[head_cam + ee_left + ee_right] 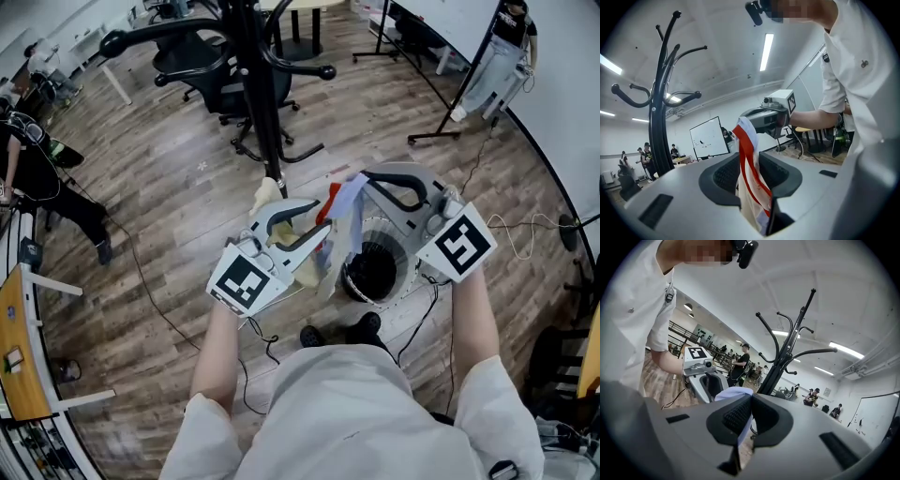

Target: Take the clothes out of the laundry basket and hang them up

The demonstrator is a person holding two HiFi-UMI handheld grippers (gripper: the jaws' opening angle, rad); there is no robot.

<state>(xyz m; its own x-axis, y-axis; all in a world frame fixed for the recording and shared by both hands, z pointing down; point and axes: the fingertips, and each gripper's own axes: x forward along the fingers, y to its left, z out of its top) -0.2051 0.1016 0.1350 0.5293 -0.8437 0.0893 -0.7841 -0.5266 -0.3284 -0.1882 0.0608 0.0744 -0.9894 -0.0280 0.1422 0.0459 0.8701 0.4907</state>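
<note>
A light garment (345,211) with a red stripe and a lavender part hangs stretched between my two grippers, above the white mesh laundry basket (405,281). My left gripper (319,223) stands open, jaws apart, and the striped cloth (750,173) hangs loosely through the gap. My right gripper (367,183) is shut on the lavender edge (736,392), pinched between its pads (736,416). Both grippers point roughly level towards each other. The black coat rack (258,94) stands just beyond them, its curved arms (787,352) bare. The basket's inside looks dark.
Black office chairs (202,61) stand behind the rack. A whiteboard stand (459,84) and a person (492,66) are at the back right. Cables (150,291) trail over the wooden floor. People (37,169) sit at the left, by a desk edge (23,347).
</note>
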